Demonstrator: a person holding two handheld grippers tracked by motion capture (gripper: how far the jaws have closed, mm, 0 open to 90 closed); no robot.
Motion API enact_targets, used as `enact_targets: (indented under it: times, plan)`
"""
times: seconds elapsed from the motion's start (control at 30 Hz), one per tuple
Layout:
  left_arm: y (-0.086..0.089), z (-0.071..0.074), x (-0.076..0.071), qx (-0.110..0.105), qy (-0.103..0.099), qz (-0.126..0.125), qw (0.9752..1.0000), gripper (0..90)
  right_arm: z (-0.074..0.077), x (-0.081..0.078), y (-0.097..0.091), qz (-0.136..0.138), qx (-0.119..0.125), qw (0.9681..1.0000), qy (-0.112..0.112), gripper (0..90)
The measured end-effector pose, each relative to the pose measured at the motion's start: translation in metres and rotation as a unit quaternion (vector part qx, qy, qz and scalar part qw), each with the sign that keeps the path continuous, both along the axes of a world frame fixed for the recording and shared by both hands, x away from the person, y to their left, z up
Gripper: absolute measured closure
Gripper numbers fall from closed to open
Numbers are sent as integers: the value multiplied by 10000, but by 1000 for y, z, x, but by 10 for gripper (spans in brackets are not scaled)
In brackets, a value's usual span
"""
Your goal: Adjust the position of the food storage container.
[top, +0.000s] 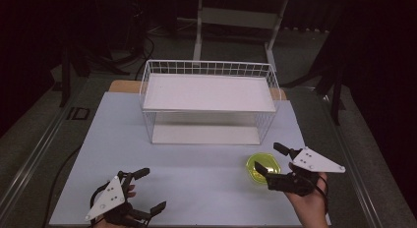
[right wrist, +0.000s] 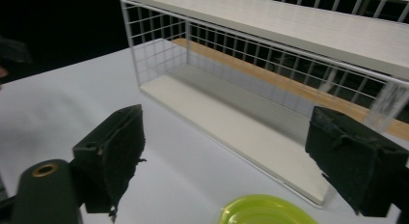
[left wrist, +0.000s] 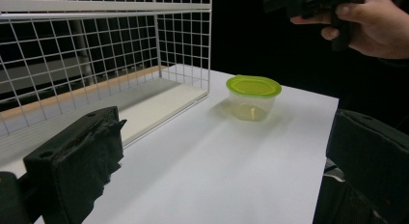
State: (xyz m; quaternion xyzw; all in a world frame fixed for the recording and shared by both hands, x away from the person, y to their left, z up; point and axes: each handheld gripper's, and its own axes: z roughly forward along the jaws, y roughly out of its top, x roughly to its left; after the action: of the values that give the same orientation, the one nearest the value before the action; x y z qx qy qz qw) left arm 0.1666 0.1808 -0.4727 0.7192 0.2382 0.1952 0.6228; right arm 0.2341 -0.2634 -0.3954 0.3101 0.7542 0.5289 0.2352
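A small clear tub with a lime-green lid (top: pixel 263 168) stands upright on the white desk (top: pixel 196 179), directly under and between the jaws of the right tongs (top: pixel 269 158). In the right gripper view the lid (right wrist: pixel 263 212) sits low between the 2 black jaws, which are spread wide and touch nothing; the tub is not gripped. In the left gripper view the tub (left wrist: pixel 253 97) looks see-through below its lid, with a faint yellowish tint near the bottom; whether anything is inside I cannot tell. The person's right hand (top: pixel 309 198) holds those tongs from behind, and the same hand (left wrist: pixel 371 23) shows high above the tub in the left gripper view.

Beyond the right tongs, farther across the desk, stands a white wire rack (top: pixel 209 102) with 2 white shelves, 1 at the top and 1 at the bottom. Both shelves lie bare. In the right gripper view the lower shelf (right wrist: pixel 236 132) runs just ahead of the jaws and the tub lies near its front corner, apart from it.

The left tongs (top: pixel 153 189) rest low at the near edge of the desk, well apart from the tub and from the right tongs. Their 2 jaws are also spread wide, released, with only bare desk between them. The rack (left wrist: pixel 96 64) stands ahead of them to one side.
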Motion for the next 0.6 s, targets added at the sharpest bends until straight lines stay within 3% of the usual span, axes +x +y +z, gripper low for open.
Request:
enact_targets:
  times: [0.1,0.27,0.37,0.6]
  plan:
    - [-1,0,0,-3,-9,-2,10000,2,1,5,-4,-69,-39,10000,-8,158]
    - [-2,-1,0,17,-8,-29,10000,2,-2,12,-12,-286,-182,9994,-28,246]
    - [-3,-1,1,10,8,-34,10000,2,-7,17,-19,-518,-206,9984,25,333]
    - [-3,-2,1,19,12,-57,10000,2,-21,28,-32,-707,-403,9965,189,510]
